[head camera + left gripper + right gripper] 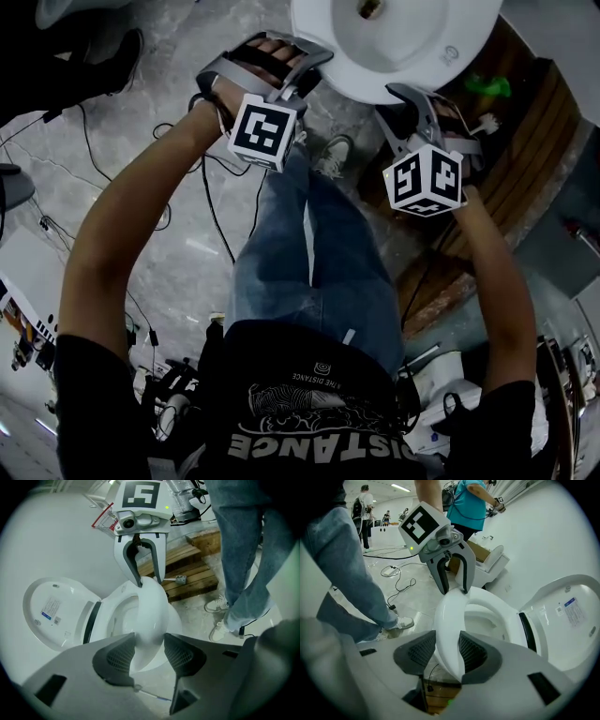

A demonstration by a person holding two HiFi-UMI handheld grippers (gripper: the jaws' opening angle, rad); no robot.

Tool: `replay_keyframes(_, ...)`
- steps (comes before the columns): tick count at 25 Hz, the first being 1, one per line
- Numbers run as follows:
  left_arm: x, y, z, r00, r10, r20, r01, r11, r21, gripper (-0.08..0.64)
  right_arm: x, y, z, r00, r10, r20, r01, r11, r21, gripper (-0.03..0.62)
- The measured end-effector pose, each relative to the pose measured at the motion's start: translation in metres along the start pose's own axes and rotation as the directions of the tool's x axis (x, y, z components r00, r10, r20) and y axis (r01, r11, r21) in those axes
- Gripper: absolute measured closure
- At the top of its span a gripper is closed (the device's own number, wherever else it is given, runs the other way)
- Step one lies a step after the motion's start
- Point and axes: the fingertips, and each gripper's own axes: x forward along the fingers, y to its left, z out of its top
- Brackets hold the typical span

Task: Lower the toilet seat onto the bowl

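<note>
A white toilet seat (152, 616) is tilted a little above the bowl (115, 613), and the lid (51, 611) leans open behind it. My left gripper (149, 651) is shut on the seat's front rim, a pad on each side. My right gripper (447, 651) is shut on the same rim of the seat (450, 611), a short way along from the left one. Each gripper shows in the other's view, the right gripper (147, 581) and the left gripper (454, 590), both clamped on the seat. From the head view, the left gripper (309, 61) and right gripper (405, 94) reach to the bowl (394, 47).
A wooden pallet (187, 573) lies beside the toilet, with a small green object (487, 86) on it. My legs in jeans (243, 550) stand close by. Cables (216, 206) run over the marble floor. Another toilet (492, 562) and people (468, 503) are further back.
</note>
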Motion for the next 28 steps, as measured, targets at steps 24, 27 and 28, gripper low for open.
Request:
replay_keyframes(24, 0.073, -0.050, -0.016, 0.983, -0.185, -0.022, 0.185, 0.983, -0.005, 0.382, 0.074, 0.027, -0.044, 0.989, 0.138, -0.056, -0.130, 0.983, 0.128, 0.462)
replay_keyframes(27, 0.076, -0.053, -0.018, 0.977, -0.212, -0.027, 0.212, 0.977, -0.015, 0.385, 0.080, 0.027, -0.044, 0.985, 0.160, -0.065, -0.148, 0.976, 0.160, 0.462)
replay_keyframes(28, 0.077, -0.054, -0.019, 0.976, -0.218, -0.026, 0.218, 0.976, -0.015, 0.387, 0.082, 0.027, -0.044, 0.985, 0.163, -0.064, -0.150, 0.974, 0.170, 0.462)
